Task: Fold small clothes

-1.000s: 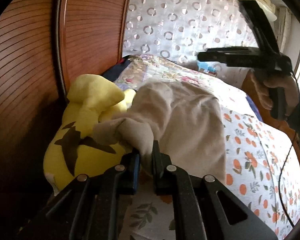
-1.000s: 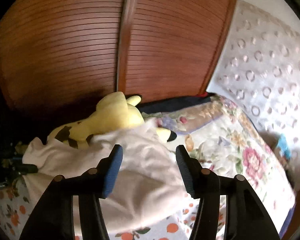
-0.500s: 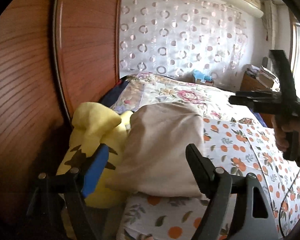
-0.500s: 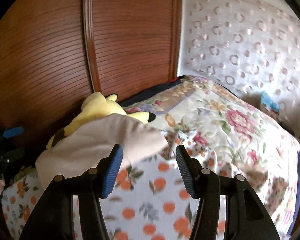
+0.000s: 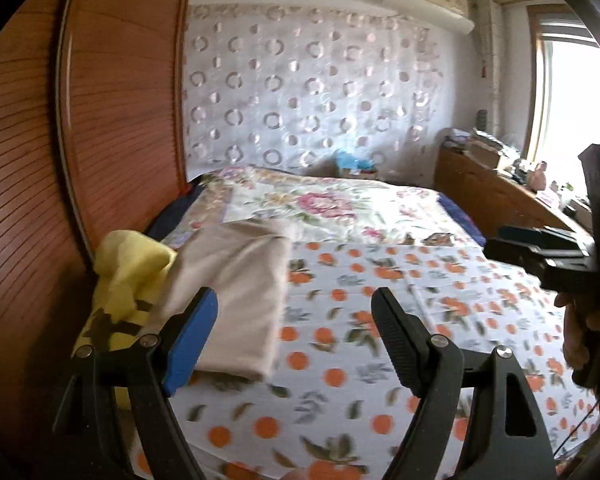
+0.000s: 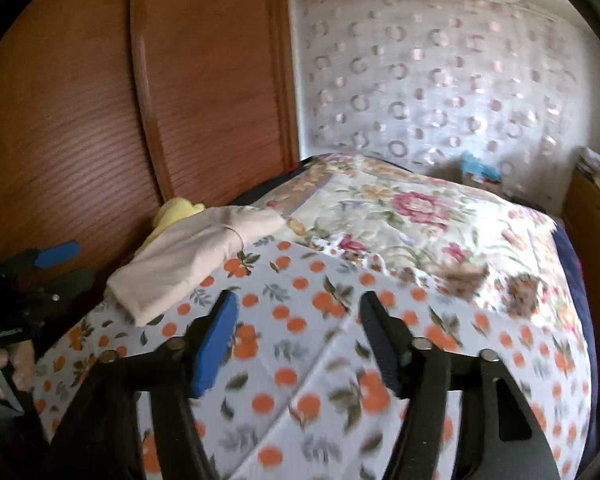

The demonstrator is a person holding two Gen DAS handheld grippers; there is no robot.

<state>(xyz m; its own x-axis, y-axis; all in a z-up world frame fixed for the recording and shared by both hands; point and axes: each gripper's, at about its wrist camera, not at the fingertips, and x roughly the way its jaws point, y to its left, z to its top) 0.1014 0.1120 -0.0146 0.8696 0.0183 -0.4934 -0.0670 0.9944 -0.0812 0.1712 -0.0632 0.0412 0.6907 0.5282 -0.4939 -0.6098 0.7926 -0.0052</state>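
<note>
A folded beige garment lay on the bed beside a yellow plush toy. Left tool spread, empty; right tool had just widened, also empty.

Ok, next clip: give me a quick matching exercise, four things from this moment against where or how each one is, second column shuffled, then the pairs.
Things:
1. folded beige garment
2. yellow plush toy
3. left tool
4. blue item

States or places:
A. at the far end of the bed, by the curtain
B. open, nothing between its fingers
C. wedged between the garment and the wooden wall
D. lying on the orange-print sheet, partly over the plush

Pairs: 1-D, 2-C, 3-B, 4-A
</note>
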